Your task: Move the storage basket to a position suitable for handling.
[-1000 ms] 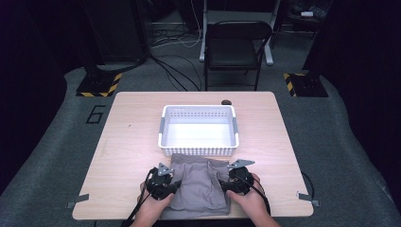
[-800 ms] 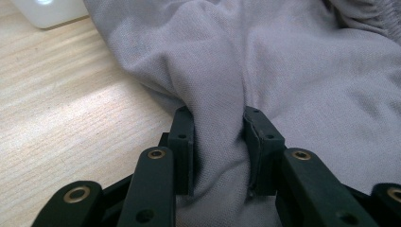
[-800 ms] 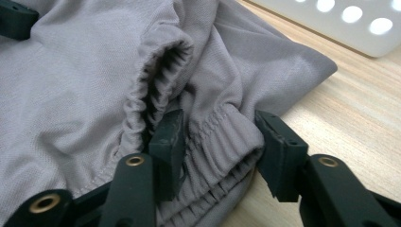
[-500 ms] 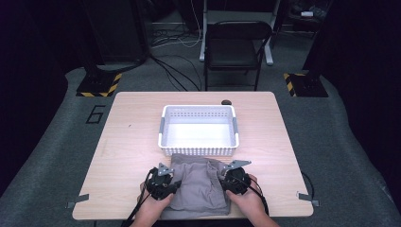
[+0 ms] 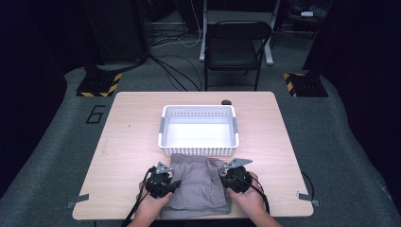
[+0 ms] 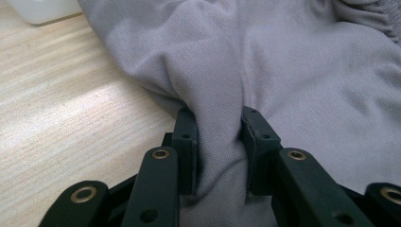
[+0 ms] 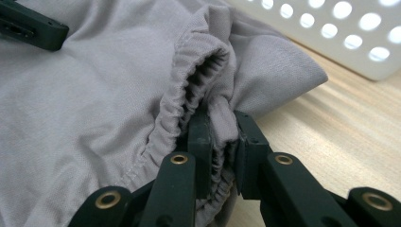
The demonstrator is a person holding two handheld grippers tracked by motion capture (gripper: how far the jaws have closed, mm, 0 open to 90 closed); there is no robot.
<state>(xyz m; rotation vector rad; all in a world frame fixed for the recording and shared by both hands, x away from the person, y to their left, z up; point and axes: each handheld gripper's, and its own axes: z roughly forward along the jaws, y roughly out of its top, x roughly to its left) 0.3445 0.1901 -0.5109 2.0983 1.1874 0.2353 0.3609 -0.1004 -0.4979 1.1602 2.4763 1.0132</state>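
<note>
Little has shifted across the three high views. The right gripper point(image 5: 235, 174), at about five o'clock on the table point(image 5: 132, 142), has slid a little toward nine o'clock, inward over the right edge of the crumpled grey jersey garment point(image 5: 201, 189); a second ago it sat slightly farther out toward three o'clock. With that move the garment's right edge has bunched a bit more under the gripper, its gathered elastic hem point(image 7: 189, 90) now pinched between the jaws. The left gripper point(image 5: 161, 182), at about seven o'clock, has barely crept inward, a fold of the grey cloth clamped between its jaws.
</note>
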